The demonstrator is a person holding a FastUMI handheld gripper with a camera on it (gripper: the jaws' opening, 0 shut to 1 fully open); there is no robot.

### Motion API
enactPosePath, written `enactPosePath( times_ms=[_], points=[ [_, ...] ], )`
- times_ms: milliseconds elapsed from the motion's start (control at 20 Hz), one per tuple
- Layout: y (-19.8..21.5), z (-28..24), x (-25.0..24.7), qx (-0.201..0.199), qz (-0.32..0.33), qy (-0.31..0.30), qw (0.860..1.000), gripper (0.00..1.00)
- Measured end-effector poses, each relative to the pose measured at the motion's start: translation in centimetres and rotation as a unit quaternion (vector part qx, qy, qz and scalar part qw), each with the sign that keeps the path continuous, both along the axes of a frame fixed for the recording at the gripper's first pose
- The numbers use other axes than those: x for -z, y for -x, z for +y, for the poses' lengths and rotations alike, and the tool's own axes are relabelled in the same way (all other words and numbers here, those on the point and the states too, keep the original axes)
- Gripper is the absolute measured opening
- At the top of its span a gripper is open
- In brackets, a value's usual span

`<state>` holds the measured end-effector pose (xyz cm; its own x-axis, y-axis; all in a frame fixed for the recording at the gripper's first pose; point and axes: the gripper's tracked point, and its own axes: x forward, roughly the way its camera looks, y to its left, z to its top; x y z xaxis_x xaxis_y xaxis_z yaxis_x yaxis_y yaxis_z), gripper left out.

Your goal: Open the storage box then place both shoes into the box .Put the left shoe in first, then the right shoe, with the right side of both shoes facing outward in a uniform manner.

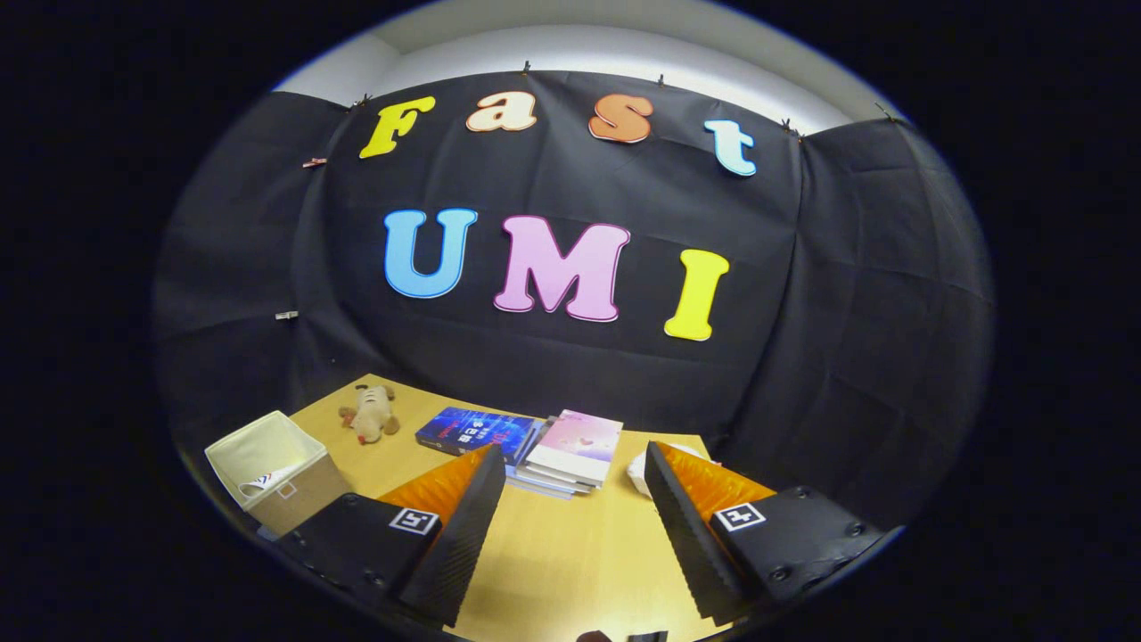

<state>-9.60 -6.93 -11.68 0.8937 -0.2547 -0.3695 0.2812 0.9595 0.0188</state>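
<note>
While the gripper (pixel 575 473) hangs above the wooden table (pixel 570 553), its two fingers stand wide apart with nothing between them.

Off beyond the left finger sits the storage box (pixel 272 468), a pale fabric cube, open on top, with a white shoe (pixel 265 482) partly visible inside. A plush toy (pixel 370 413) lies behind it, stacked books (pixel 535 446) ahead between the fingers, something white (pixel 644 468) by the right finger.

Black cloth wall (pixel 570 374) pinned up on three sides, creased. White room wall (pixel 624 53) above, brightly lit. Light wooden surface (pixel 570 544) below.
</note>
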Motion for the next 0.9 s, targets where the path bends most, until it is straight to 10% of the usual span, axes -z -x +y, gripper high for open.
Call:
enactPosePath(
  times_ms=[900],
  points=[
    [1.3,-6.8,2.0,0.028,-0.014,-0.003,1.000,0.96]
  ],
)
